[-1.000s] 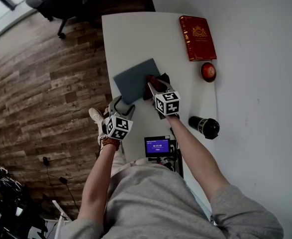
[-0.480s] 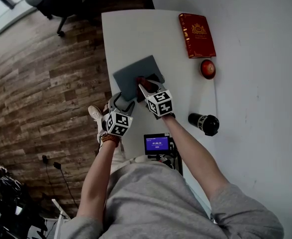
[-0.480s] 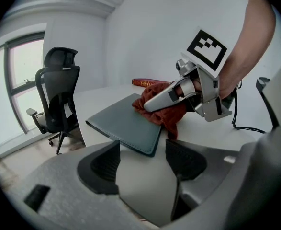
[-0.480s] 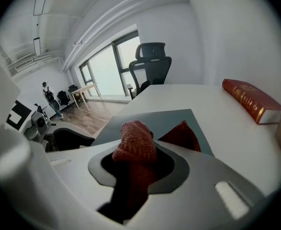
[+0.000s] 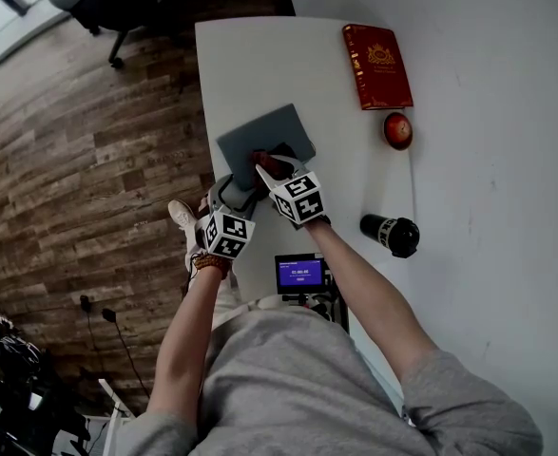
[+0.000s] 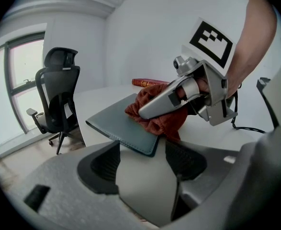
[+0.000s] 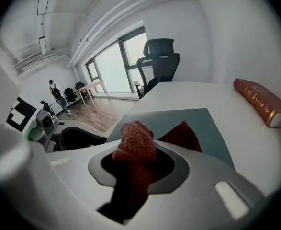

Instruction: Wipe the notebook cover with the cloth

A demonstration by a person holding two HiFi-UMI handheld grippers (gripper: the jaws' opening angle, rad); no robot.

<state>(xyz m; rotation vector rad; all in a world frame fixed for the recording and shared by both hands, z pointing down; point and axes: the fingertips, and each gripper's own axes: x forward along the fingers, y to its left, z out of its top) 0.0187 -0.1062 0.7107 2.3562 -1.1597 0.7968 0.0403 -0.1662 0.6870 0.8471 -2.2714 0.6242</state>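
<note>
Where pinched between the closed jaws of the right gripper [image 5: 264, 167], bunched into a thick wad and pressed onto the near end of the grey notebook [image 5: 259, 133]: one red cloth [image 7: 133, 145]. Left gripper [image 6: 140, 159] low at the notebook's near corner, jaws wide apart, nothing gripped; corner just ahead of the gap, touched by neither pad. Notebook flat on the white table [image 5: 259, 65], close to its left edge.

Counted: one notebook, one cloth, two grippers, one red book [image 5: 377, 67], one red round thing [image 5: 397, 130], one black cylinder [image 5: 391, 236] lying down, one small lit screen [image 5: 300, 275] at the near edge.

Bare tabletop beyond and to the right of the notebook; book, round thing and cylinder well apart from it. Wooden floor and one office chair [image 6: 59, 95] past the left edge.
</note>
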